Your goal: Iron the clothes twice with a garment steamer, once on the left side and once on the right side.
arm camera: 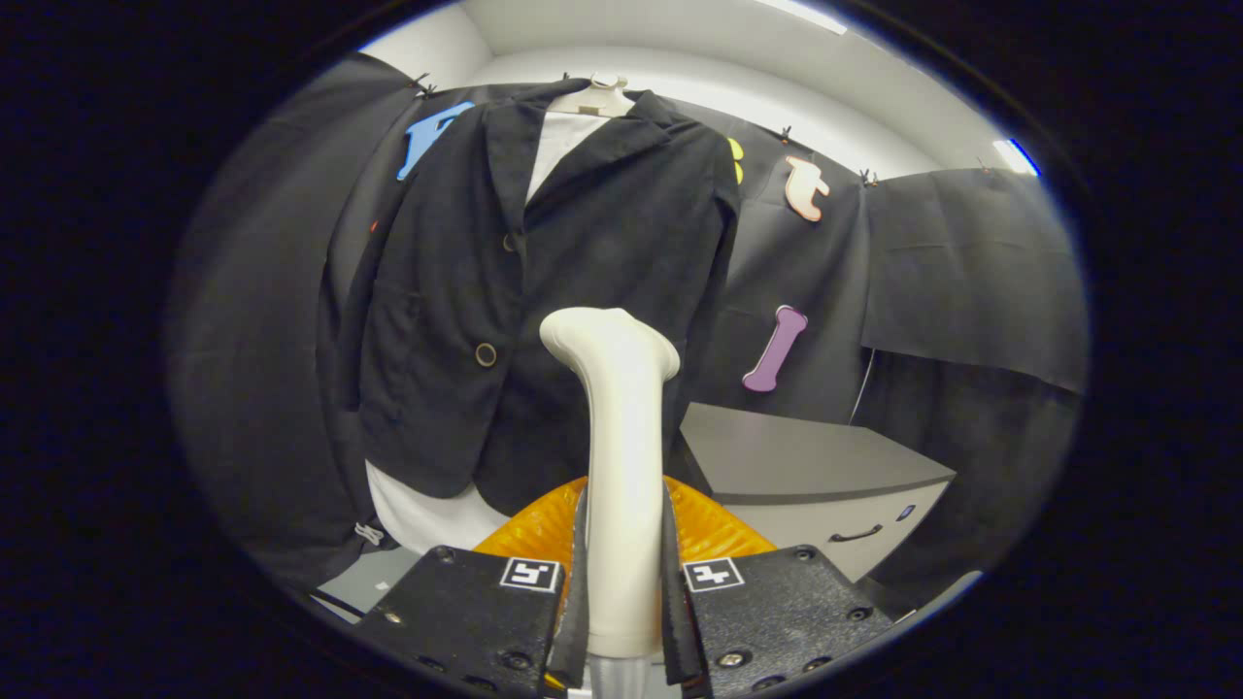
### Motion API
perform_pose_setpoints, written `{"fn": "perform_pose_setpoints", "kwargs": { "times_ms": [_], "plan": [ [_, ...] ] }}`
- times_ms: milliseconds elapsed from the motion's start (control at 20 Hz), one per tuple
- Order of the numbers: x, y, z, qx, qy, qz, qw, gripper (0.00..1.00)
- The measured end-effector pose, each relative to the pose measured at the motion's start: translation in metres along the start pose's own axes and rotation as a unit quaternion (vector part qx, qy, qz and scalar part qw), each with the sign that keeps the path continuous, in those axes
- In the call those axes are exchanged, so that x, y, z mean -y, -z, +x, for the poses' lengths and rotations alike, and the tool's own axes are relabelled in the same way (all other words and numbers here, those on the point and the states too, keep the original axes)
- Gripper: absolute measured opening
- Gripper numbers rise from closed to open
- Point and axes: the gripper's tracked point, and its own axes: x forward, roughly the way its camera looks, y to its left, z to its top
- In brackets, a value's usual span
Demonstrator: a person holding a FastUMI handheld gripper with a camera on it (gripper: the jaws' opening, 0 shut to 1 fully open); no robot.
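Jaws (621, 592): I clamp the steamer (618, 456) handle from both sides.
Head: short of the jacket (544, 291).
Stroke: I'd press flat, glide slowly down one side.

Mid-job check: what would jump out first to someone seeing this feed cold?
First, the cream garment steamer, standing upright between the tool's fingers, which are shut on its handle. Just beyond it hangs the black jacket on a hanger over a white garment, with the steamer's head near its lower front. To the jacket's right stands a grey cabinet.
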Motion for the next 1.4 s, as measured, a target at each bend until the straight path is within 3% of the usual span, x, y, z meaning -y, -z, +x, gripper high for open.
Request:
{"fn": "perform_pose_setpoints", "kwargs": {
  "times_ms": [800,1400],
  "plan": [
    [-0.023,0.115,0.003,-0.104,-0.019,-0.034,0.994,0.33],
    [-0.025,0.165,-0.004,-0.144,-0.033,-0.028,0.989,0.33]
  ]
}}
